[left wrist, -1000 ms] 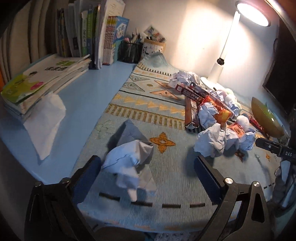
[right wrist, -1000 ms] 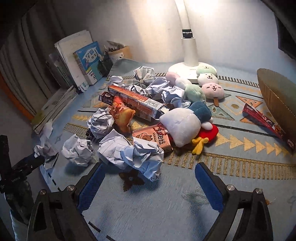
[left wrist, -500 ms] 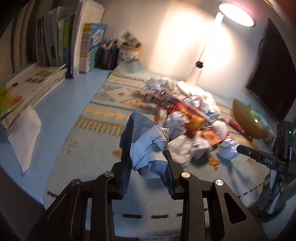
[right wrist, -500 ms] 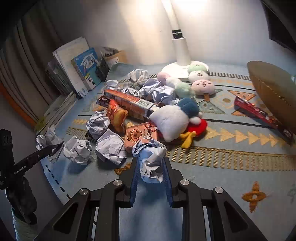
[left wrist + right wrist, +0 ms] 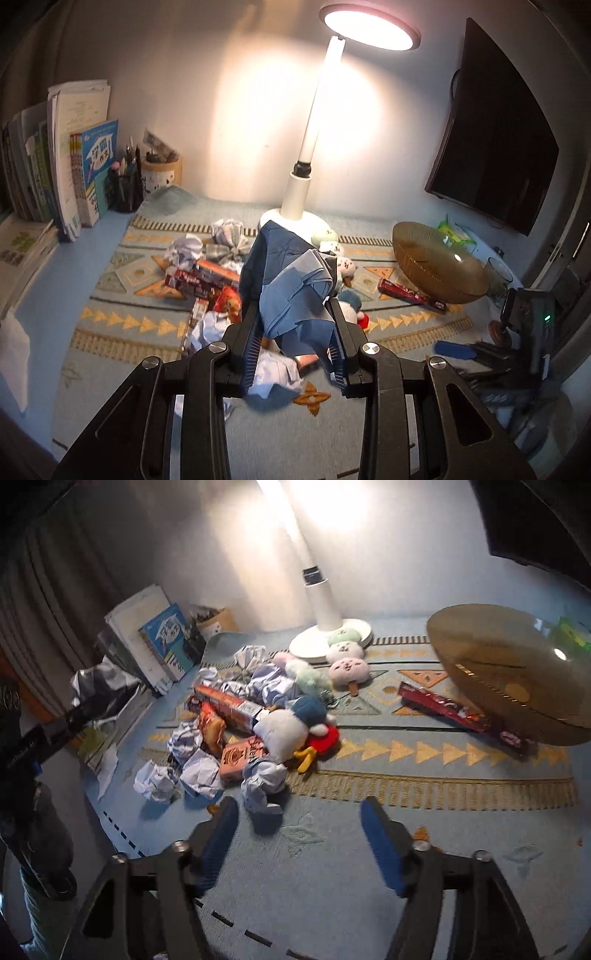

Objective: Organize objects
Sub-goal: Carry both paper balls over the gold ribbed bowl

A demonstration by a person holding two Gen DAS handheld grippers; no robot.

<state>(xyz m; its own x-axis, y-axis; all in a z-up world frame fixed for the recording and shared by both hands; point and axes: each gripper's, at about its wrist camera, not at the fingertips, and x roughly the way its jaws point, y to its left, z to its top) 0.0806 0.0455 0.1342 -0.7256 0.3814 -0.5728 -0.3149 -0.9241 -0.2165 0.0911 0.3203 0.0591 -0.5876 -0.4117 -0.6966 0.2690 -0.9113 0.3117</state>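
The left gripper [image 5: 295, 332] pinches a crumpled paper ball [image 5: 295, 295] at frame centre, lifted above the patterned mat [image 5: 406, 332]. The right gripper [image 5: 299, 830] has nothing between its jaws, which are opening; another paper wad [image 5: 264, 782] lies just beyond them at lower centre. This looks like the clearing of waste paper; next, the held ball needs carrying to a bin, which is not visible.

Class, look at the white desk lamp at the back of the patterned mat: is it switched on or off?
On. The white desk lamp's round head glows brightly and throws a warm patch of light on the wall behind its stem.
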